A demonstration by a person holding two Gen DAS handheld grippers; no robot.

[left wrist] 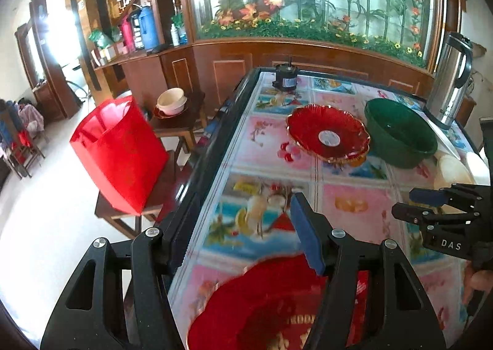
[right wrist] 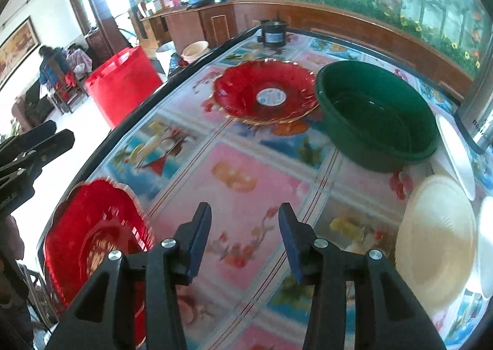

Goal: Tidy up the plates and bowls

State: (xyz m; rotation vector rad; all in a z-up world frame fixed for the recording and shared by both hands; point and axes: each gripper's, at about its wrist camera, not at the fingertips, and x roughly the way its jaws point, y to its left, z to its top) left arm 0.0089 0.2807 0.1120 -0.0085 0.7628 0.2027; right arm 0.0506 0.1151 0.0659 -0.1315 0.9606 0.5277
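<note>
A red scalloped glass plate (left wrist: 328,137) with a gold rim sits mid-table beside a dark green bowl (left wrist: 400,134); both also show in the right wrist view, the plate (right wrist: 268,92) and the bowl (right wrist: 376,112). A second red plate (left wrist: 262,306) lies near the table's front left edge, just under my open, empty left gripper (left wrist: 243,226); it also shows in the right wrist view (right wrist: 92,242). My right gripper (right wrist: 245,239) is open and empty above the tablecloth. A cream plate (right wrist: 437,242) and white dishes (right wrist: 456,155) lie at the right.
A steel kettle (left wrist: 450,78) stands at the far right of the table (left wrist: 271,134), a small black motor (left wrist: 286,77) at the far end. A red bag (left wrist: 120,149) stands on a chair left of the table. A cream bowl (left wrist: 171,101) sits on a stool.
</note>
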